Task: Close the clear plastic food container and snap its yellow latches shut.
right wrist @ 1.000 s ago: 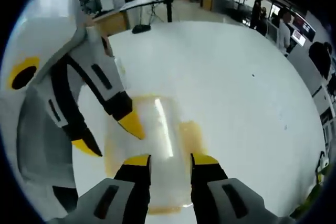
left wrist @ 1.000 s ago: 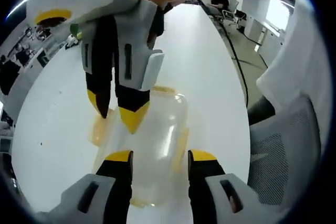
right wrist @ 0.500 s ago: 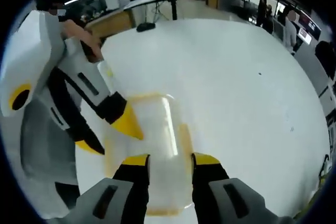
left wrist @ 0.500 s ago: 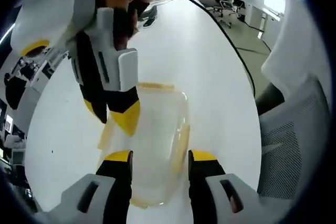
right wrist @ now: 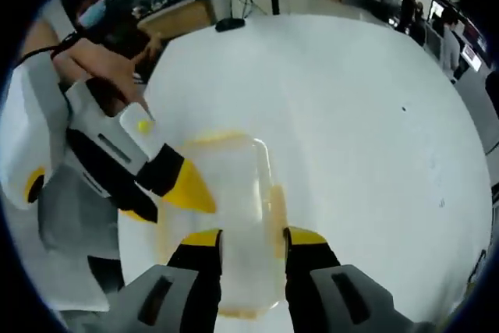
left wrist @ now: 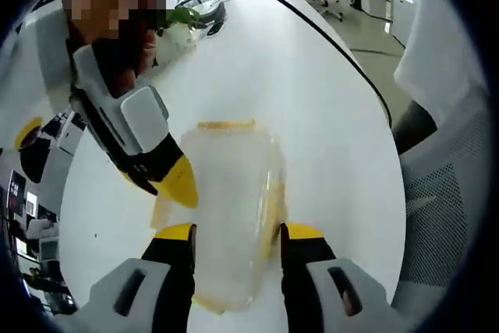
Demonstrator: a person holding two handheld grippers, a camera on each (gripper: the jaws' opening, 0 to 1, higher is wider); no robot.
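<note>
Your left tool (left wrist: 235, 231) open, your right tool (right wrist: 245, 237) open, both over container (left wrist: 230, 193) at lower centre, on white worktop (right wrist: 351, 130).

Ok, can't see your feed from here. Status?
Both grippers open: left gripper, right gripper, poised over the clear container on the white table. Yellow latches visible, state unclear. Nothing blocking.

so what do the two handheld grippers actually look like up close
Both match: the left gripper and right gripper have pale grey-white moulded bodies with dark slots, black jaws and yellow tips. Seen from the other's camera, each tip tapers to a yellow wedge, and the body carries a round yellow ring marking with a dark centre. A white sleeve shows at the edge.
</note>
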